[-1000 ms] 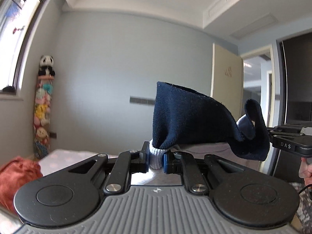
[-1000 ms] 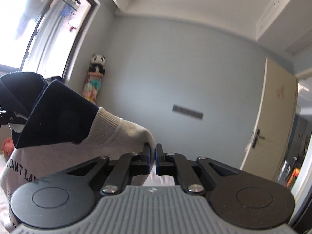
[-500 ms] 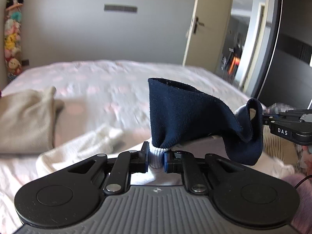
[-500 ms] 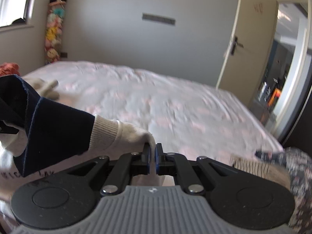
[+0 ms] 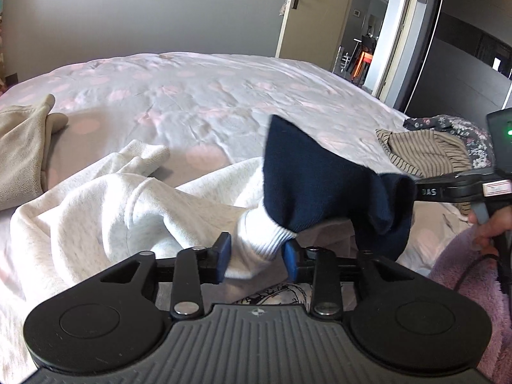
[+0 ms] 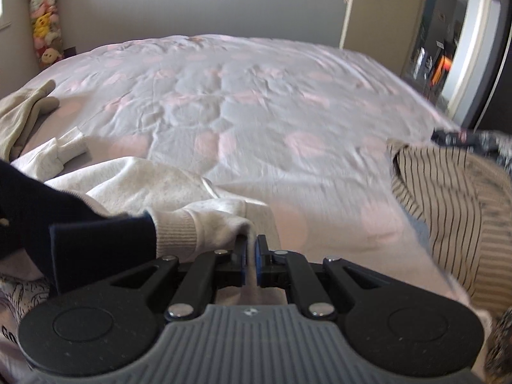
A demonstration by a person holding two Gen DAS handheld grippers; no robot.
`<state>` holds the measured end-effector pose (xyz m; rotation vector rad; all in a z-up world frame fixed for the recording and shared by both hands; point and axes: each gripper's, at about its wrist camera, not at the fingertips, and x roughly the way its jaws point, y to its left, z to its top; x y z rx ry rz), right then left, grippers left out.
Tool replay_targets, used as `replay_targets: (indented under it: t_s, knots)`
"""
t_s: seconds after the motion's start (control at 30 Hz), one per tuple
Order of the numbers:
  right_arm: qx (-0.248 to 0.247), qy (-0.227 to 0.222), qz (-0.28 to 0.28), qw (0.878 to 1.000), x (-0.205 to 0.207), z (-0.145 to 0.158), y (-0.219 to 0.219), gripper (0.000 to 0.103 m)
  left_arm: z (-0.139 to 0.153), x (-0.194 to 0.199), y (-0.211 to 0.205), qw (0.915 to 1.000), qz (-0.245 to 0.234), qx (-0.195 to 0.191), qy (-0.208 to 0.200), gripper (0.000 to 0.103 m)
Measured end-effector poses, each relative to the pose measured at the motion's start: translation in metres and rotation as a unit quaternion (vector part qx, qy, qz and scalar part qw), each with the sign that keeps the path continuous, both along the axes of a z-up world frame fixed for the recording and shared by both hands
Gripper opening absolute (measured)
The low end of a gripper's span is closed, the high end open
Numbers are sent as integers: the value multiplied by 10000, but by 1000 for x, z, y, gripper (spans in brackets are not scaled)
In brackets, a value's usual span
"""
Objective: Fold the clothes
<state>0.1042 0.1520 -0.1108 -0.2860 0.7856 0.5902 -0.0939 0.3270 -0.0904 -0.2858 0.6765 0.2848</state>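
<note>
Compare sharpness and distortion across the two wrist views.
Left wrist view: sharp; the pink-dotted white bedspread shows crisp wrinkles, and the fisheye bows the door frame. Right wrist view: motion-blurred, worst on the striped beige garment at right; the closed right tool stays crisp.

Bare bedspread [image 6: 256, 96] ahead; striped garment [image 6: 448, 198] rightward.

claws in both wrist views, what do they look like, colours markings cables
Both claws, left claw and right claw, have black linkage arms with silver rivets, blue pads and a grey ribbed body. The right claw's side reads "DAS", with a green light, a black cable and a fluffy lilac sleeve.
</note>
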Motion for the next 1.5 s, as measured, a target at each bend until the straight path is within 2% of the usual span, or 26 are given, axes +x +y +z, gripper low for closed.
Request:
replay_targets:
  t_s: [0.2, 0.5, 0.63, 0.73, 0.87, 1.0, 1.1, 1.2, 1.43, 1.47, 1.5]
  knots:
    - [511, 722, -637, 9940, 27, -10, -19, 7, 16, -16, 15, 10000, 41, 0, -51, 55]
    - [661, 925, -843, 9899, 34, -17, -21, 7, 40, -39, 45, 9999, 131, 77, -36, 58]
    - [779, 1035, -885, 9876, 37, -19, -24, 7, 48, -39, 54, 9980, -250, 485, 318, 58]
    - [833, 1076, -895, 9866, 39, -21, -25, 7, 49, -36, 51, 9905, -721, 945, 693, 59]
    - [861, 1082, -875, 9865, 39, -22, -25, 7, 42, -25, 41, 9749, -1154, 1604, 1026, 60]
    - [932, 1094, -866, 9858, 38, -22, -26, 7, 40, -2, 30, 9546, -1679, 2113, 1263, 60]
    - [1011, 1117, -868, 9848, 38, -23, -28, 7, 39, 21, 22, 9342, -2136, 2470, 1437, 60]
    - [1097, 1152, -871, 9834, 39, -25, -30, 7, 33, 46, 14, 9040, -2691, 2830, 1741, 60]
    - [1331, 1318, -891, 9782, 44, -31, -35, 7, 10, 90, 22, 8608, -3421, 2589, 2738, 60]
    - [1354, 1343, -893, 9776, 45, -32, -35, 7, 9, 95, 24, 8592, -3465, 2495, 2818, 59]
    - [1376, 1368, -894, 9769, 46, -33, -35, 7, 10, 97, 27, 8640, -3465, 2309, 2831, 50]
